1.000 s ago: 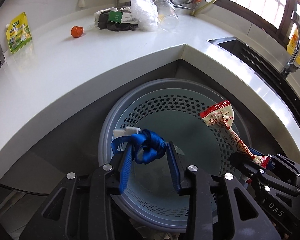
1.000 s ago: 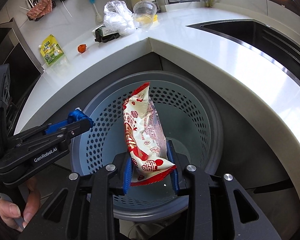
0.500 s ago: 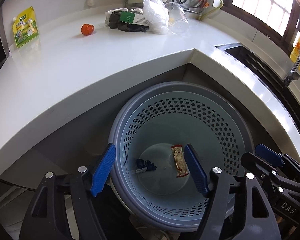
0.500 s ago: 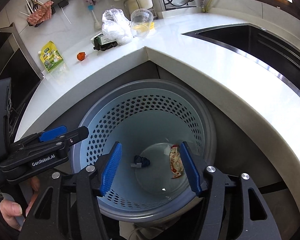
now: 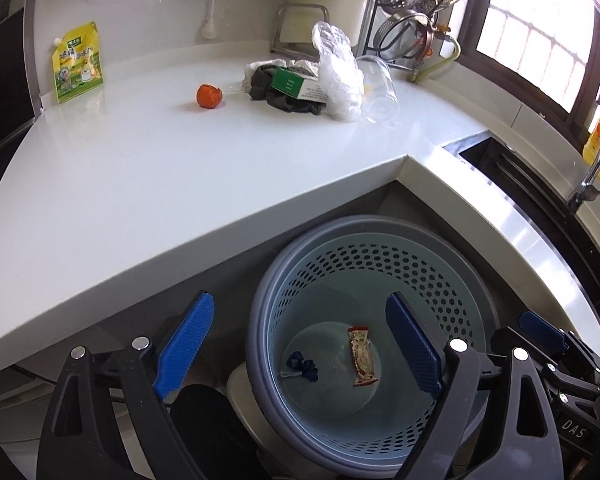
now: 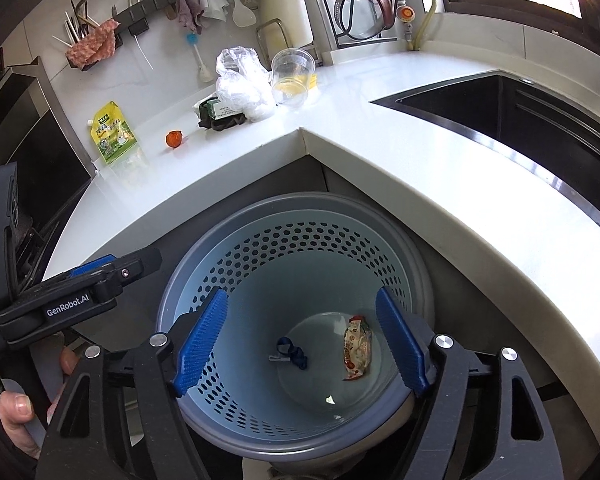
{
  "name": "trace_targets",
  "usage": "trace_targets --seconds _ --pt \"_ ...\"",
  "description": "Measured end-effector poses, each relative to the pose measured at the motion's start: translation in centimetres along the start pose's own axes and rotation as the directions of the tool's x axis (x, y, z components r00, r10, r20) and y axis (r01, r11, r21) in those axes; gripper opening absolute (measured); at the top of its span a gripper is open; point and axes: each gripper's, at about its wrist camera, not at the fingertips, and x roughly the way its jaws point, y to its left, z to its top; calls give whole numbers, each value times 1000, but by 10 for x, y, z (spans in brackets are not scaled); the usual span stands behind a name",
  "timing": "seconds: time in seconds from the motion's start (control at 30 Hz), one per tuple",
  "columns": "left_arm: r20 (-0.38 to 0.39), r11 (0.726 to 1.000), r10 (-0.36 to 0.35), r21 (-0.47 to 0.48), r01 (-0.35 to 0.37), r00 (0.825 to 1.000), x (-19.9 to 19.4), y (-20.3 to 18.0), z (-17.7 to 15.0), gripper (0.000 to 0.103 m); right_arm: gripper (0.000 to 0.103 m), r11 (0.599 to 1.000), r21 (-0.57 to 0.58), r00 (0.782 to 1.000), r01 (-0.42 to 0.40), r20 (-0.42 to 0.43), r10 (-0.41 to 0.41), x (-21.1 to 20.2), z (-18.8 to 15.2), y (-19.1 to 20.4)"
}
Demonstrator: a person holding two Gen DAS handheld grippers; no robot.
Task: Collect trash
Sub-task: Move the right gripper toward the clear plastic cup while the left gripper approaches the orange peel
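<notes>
Both grippers are held above the perforated waste basket [image 6: 296, 320] that stands on the floor in the inner corner of the white countertop [image 5: 140, 184]. The left gripper [image 5: 300, 344] is spread wide with nothing between its blue pads, and the right gripper [image 6: 300, 340] is likewise released and empty. Two pieces of trash are seen on the basket floor: one red-and-white snack wrapper [image 6: 357, 349] and one knotted blue strap [image 6: 291, 353], lying apart from each other.

The step in hand is judged to be the end of a drop-off, with a return to the countertop called for next. Since the remaining litter lies toward the back wall, both tools would have to be lifted clear of the basket rim and carried forward over the counter edge.

On the countertop the following are counted: one small orange object [image 5: 209, 96], possibly a fruit or its peel; one green-and-white carton [image 5: 298, 85] resting on one dark crumpled cloth [image 5: 284, 100]; one crumpled clear plastic bag [image 5: 338, 72] just beside them; one clear plastic cup [image 5: 380, 90] lying on its side against the bag; and one yellow-green spouted pouch [image 5: 77, 62] propped at the wall, well apart from the rest. Whether the pouch counts as trash cannot be told.
</notes>
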Motion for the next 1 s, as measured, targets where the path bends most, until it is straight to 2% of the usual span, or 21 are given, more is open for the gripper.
trace_targets --seconds 0.2,0.33,0.6,0.7,1.0 --pt "103 999 43 -26 -41 994 -10 15 29 92 78 1000 7 998 -6 69 5 -1 23 0" --pt "143 997 60 -52 -53 988 -11 29 55 96 80 1000 -5 994 0 107 0 2 46 2" --pt "195 989 135 -83 -121 971 6 56 109 97 81 999 -6 989 41 144 -40 28 104 1" --pt "192 987 152 -84 -138 970 20 62 125 97 81 999 1 988 53 145 -53 45 125 0" --pt "109 984 157 -103 -146 982 73 76 156 97 81 999 2 991 34 129 -34 92 179 1"
